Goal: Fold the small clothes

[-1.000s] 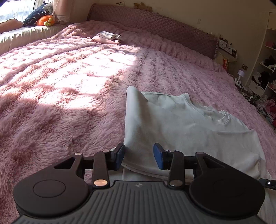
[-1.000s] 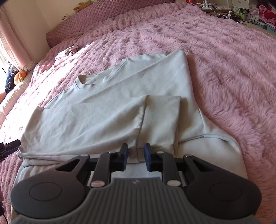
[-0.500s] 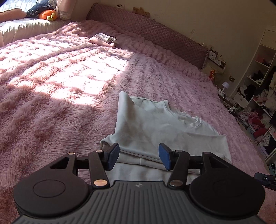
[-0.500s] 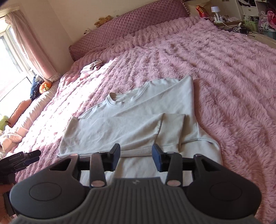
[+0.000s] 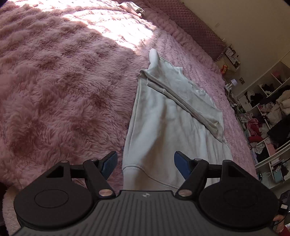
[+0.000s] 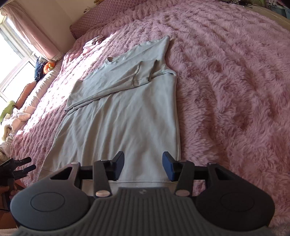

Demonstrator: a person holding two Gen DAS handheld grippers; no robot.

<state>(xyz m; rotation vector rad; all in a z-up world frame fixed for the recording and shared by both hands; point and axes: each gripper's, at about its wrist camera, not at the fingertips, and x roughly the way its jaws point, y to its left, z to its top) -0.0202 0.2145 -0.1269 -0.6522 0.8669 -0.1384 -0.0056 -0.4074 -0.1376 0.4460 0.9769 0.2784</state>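
A pale grey long-sleeved top (image 5: 163,127) lies flat on the fluffy pink bedspread (image 5: 63,90), its sleeves folded across the chest. My left gripper (image 5: 145,163) hovers over the hem's left corner, jaws wide and still opening, pads clear of the cloth. In the right wrist view the same top (image 6: 126,118) stretches away from me. My right gripper (image 6: 143,164) hangs above the hem near its right corner, jaws partly apart and opening, nothing pressed between them. The left gripper's black fingers (image 6: 23,163) poke in at the left edge.
A small folded pile of clothes (image 5: 133,9) rests near the quilted headboard (image 5: 195,27). Open shelves stuffed with clothes (image 5: 268,116) stand to the right of the bed. A window with cushions and an orange toy (image 6: 48,67) lies on the far left side.
Both grippers have pulled back from the folded sleeves to the hem end of the top, and their jaws have spread wider. The top itself lies as it was.
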